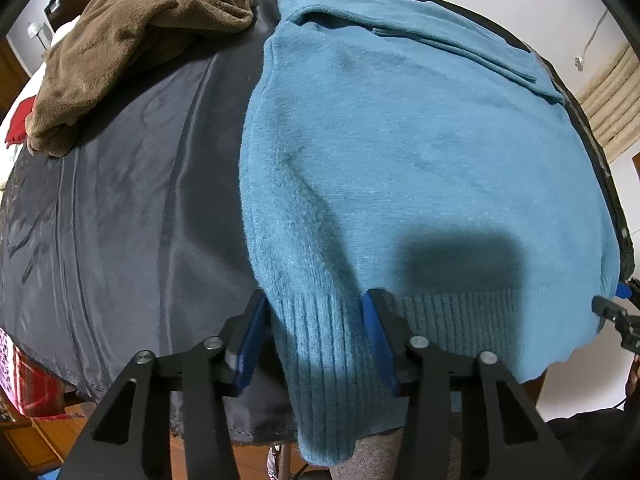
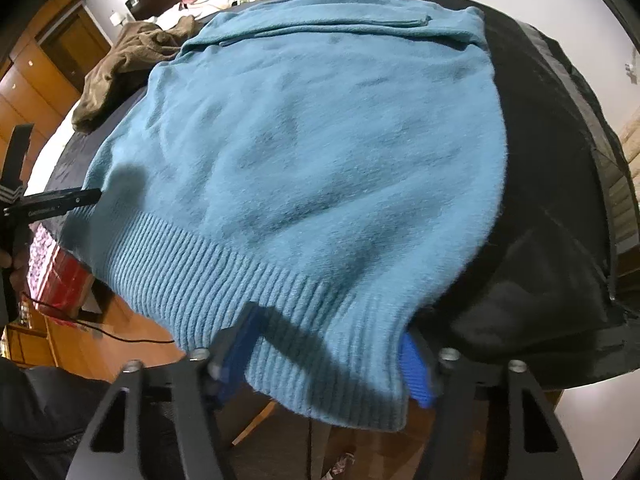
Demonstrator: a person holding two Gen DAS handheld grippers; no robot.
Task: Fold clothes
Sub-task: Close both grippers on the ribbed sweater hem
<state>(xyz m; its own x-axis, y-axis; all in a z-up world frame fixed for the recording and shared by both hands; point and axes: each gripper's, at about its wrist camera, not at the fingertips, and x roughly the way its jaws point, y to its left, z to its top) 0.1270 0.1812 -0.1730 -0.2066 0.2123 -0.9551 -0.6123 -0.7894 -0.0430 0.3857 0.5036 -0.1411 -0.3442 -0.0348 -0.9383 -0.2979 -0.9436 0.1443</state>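
A blue knitted sweater (image 1: 400, 140) lies flat on a table under a dark cloth (image 1: 120, 200), with its sleeves folded across the far end. Its ribbed hem hangs over the near edge. My left gripper (image 1: 314, 340) is at the hem's left corner, and the bunched rib fills the gap between its blue pads. In the right wrist view the sweater (image 2: 320, 140) fills the middle. My right gripper (image 2: 328, 356) holds the hem's right corner the same way, with fabric draped over its left pad.
A crumpled brown fleece garment (image 1: 120, 48) lies on the far left of the table, and it also shows as a brown garment (image 2: 120, 68) in the right wrist view. Bare dark cloth (image 2: 540, 240) lies to the right of the sweater. Below the near edge are a wooden floor and a cable.
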